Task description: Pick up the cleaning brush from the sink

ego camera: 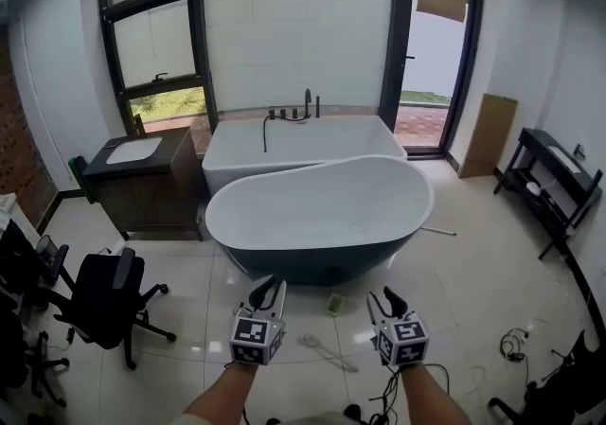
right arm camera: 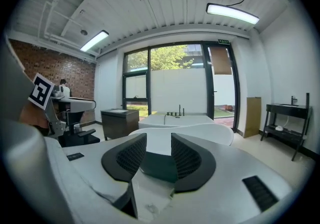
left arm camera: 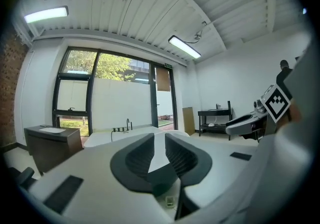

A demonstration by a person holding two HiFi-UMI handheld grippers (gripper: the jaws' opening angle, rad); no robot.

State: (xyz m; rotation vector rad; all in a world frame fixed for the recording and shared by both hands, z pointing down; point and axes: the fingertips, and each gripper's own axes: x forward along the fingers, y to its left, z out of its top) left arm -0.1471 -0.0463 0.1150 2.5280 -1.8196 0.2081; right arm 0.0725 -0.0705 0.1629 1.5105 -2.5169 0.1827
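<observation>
A white sink (ego camera: 133,150) is set in the top of a dark cabinet (ego camera: 156,191) at the far left, beside the window. I cannot make out a cleaning brush in it from here. My left gripper (ego camera: 269,289) and right gripper (ego camera: 388,300) are held side by side low in the head view, over the tiled floor, well short of the cabinet. In the left gripper view the left gripper (left arm camera: 159,138) shows a narrow empty gap, with the cabinet (left arm camera: 52,143) far off to the left. In the right gripper view the right gripper (right arm camera: 159,138) stands wider, also empty.
An oval tub with a dark outer wall (ego camera: 312,262) stands straight ahead, a white rectangular tub (ego camera: 237,163) behind it. Black office chairs (ego camera: 109,300) stand left. A black side table (ego camera: 554,186) is at the right wall. A long white object (ego camera: 327,350) and cables (ego camera: 511,343) lie on the floor.
</observation>
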